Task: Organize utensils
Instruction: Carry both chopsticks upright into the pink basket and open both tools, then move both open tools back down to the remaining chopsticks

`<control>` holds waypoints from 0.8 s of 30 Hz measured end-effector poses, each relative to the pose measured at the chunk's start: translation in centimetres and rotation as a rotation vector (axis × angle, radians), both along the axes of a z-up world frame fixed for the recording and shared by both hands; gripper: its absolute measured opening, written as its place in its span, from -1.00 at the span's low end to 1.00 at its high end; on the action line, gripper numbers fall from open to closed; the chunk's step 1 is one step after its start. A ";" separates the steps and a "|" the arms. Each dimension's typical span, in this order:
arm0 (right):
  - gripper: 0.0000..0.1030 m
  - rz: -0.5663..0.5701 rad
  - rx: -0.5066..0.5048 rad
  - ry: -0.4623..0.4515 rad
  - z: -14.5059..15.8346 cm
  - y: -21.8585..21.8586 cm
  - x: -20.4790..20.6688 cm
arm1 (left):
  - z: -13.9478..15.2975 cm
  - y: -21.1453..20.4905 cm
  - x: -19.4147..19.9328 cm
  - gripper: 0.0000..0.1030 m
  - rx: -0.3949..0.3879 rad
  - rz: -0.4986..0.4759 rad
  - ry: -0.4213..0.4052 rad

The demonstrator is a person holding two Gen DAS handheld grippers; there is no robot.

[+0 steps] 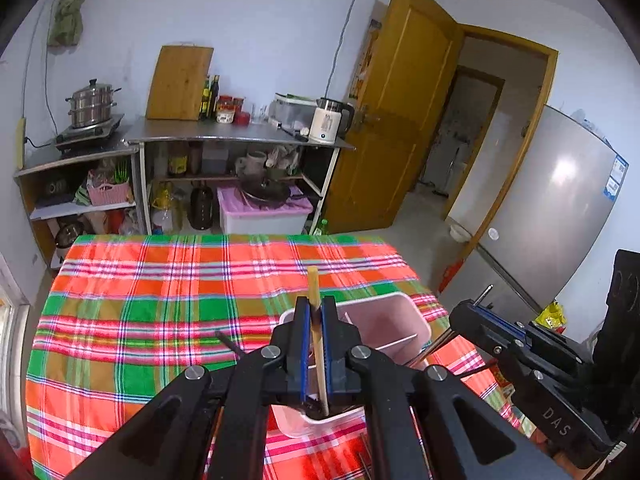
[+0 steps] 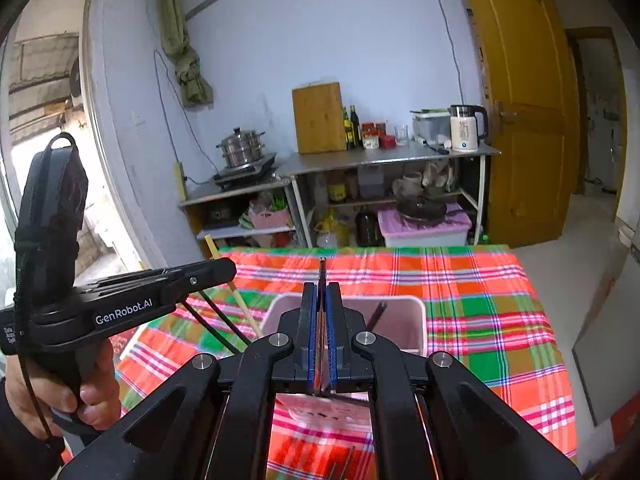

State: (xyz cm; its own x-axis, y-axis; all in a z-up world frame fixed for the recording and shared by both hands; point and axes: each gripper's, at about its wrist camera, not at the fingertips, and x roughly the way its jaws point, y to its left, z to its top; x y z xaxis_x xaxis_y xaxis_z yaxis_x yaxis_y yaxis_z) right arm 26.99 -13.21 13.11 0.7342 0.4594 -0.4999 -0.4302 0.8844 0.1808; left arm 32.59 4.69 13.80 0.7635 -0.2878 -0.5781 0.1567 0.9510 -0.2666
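Note:
My left gripper (image 1: 315, 308) is shut on a pale bamboo chopstick (image 1: 313, 284) that sticks up past the fingers, above a pink plastic bin (image 1: 384, 312) on the plaid tablecloth. My right gripper (image 2: 322, 294) is shut on a thin dark chopstick (image 2: 322, 270), also above the pink bin (image 2: 400, 320). A dark chopstick (image 2: 376, 316) leans inside the bin. In the right wrist view the left gripper (image 2: 224, 270) shows at the left with its bamboo chopstick (image 2: 240, 300). In the left wrist view the right gripper (image 1: 472, 312) shows at the right.
The table carries a red, green and pink plaid cloth (image 1: 160, 300). Dark chopsticks (image 2: 216, 320) lie on it left of the bin. Behind stand metal shelves (image 1: 240, 136) with a steamer pot, cutting board, kettle; a yellow door (image 1: 400, 120) and fridge (image 1: 560, 208) at right.

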 end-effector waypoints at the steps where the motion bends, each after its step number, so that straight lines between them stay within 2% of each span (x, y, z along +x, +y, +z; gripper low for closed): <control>1: -0.92 0.006 0.000 0.010 -0.3 0.1 0.0 | -0.2 0.0 0.0 -0.89 0.000 -0.002 0.002; 10: -0.91 0.003 -0.038 0.049 -1.4 0.1 0.3 | -0.4 0.4 -0.9 -0.89 0.021 0.018 -0.014; 12: -0.91 0.002 -0.038 0.053 -1.4 0.0 0.3 | -0.2 0.3 -1.1 -0.84 0.027 0.019 -0.016; 13: -0.88 0.000 -0.041 0.051 -1.4 0.0 0.2 | -0.2 0.3 -1.2 -0.76 0.027 0.019 -0.016; 16: -0.84 0.003 -0.041 0.044 -1.0 -0.1 -0.2 | 0.1 0.4 -1.7 -0.63 0.026 0.023 -0.026; 24: -0.82 0.000 -0.022 -0.007 1.3 -1.2 -2.6 | 2.4 1.5 -4.8 -0.63 0.019 0.051 -0.090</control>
